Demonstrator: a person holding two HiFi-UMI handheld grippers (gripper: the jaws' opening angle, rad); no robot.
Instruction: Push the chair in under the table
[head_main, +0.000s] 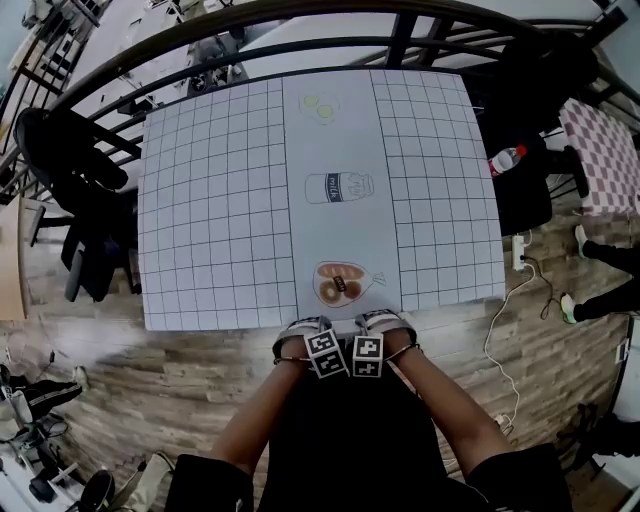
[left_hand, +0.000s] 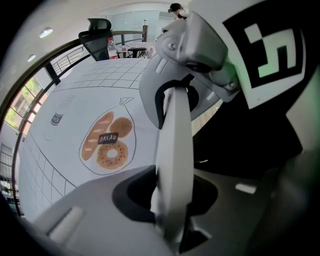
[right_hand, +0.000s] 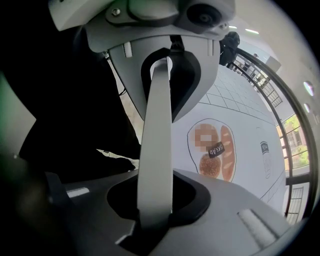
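The chair (head_main: 345, 430) is black. Its backrest stands between my forearms, just in front of the near edge of the table (head_main: 220, 220), which is covered by a white grid cloth. My left gripper (head_main: 308, 350) and right gripper (head_main: 385, 345) point down side by side on the backrest's top edge and seem closed over it; the fingertips are hidden. In the left gripper view the dark chair (left_hand: 250, 150) fills the right side beyond my left gripper (left_hand: 172, 200). In the right gripper view the chair (right_hand: 65, 125) fills the left side beside my right gripper (right_hand: 155, 200).
A bread drawing (head_main: 342, 283) and a milk drawing (head_main: 338, 187) are printed on the cloth. A black office chair (head_main: 80, 190) stands left of the table, another (head_main: 530, 100) at the far right by a bottle (head_main: 505, 158). A power strip and cable (head_main: 520, 250) lie on the floor.
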